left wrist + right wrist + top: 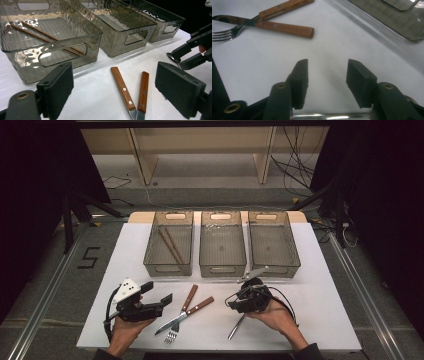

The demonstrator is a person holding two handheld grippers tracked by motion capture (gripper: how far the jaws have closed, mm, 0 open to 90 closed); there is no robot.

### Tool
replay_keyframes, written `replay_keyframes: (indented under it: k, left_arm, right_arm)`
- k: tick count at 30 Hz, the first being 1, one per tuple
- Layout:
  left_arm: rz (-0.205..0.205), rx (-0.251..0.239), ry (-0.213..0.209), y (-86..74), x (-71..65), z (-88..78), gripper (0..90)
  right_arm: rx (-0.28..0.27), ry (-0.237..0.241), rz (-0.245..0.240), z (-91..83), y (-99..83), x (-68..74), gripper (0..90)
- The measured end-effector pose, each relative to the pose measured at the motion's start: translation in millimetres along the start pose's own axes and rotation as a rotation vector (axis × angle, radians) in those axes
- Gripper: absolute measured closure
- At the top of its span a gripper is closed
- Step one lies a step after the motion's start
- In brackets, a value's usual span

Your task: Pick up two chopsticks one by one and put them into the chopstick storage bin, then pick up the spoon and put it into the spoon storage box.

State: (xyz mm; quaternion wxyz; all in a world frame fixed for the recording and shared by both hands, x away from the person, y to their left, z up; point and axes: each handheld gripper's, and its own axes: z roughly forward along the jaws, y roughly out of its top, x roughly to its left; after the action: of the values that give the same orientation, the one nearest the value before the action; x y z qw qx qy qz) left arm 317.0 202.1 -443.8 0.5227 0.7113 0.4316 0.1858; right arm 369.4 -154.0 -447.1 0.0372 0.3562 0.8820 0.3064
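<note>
- Our right gripper [239, 296] hangs over a spoon [237, 326] lying on the white tabletop [320, 320] near its front edge.
- In the right gripper view the spoon's shiny handle [332, 116] crosses beneath the fingers [300, 75], at their base; they stand apart, not pressing on it.
- Our left gripper [159, 296] rests with its fingers [56, 87] wide apart and nothing between them.
- A wood-handled knife [187, 314] and fork [181, 312] lie crossed between our grippers.
</note>
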Motion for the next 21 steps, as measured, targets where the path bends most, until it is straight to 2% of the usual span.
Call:
replay_keyframes:
  k: [6,12,16,21]
  left_arm:
    - [0.001,-0.001,-0.004,0.0,-0.9,-0.2,14.8]
    - [0.005,0.000,-0.006,0.2,-0.5,0.4,14.9]
    - [0.004,0.002,-0.003,0.3,0.2,0.3,14.8]
    - [0.006,0.003,-0.004,0.2,-0.7,0.3,14.8]
  right_arm:
    - [-0.001,-0.019,0.008,0.7,-3.0,-4.7,66.9]
    - [0.007,-0.045,0.015,2.5,-6.9,-11.3,83.0]
    - [0.029,-0.039,0.006,4.6,-8.1,-13.3,87.8]
    - [0.074,-0.013,-0.024,7.9,-8.6,-4.2,90.0]
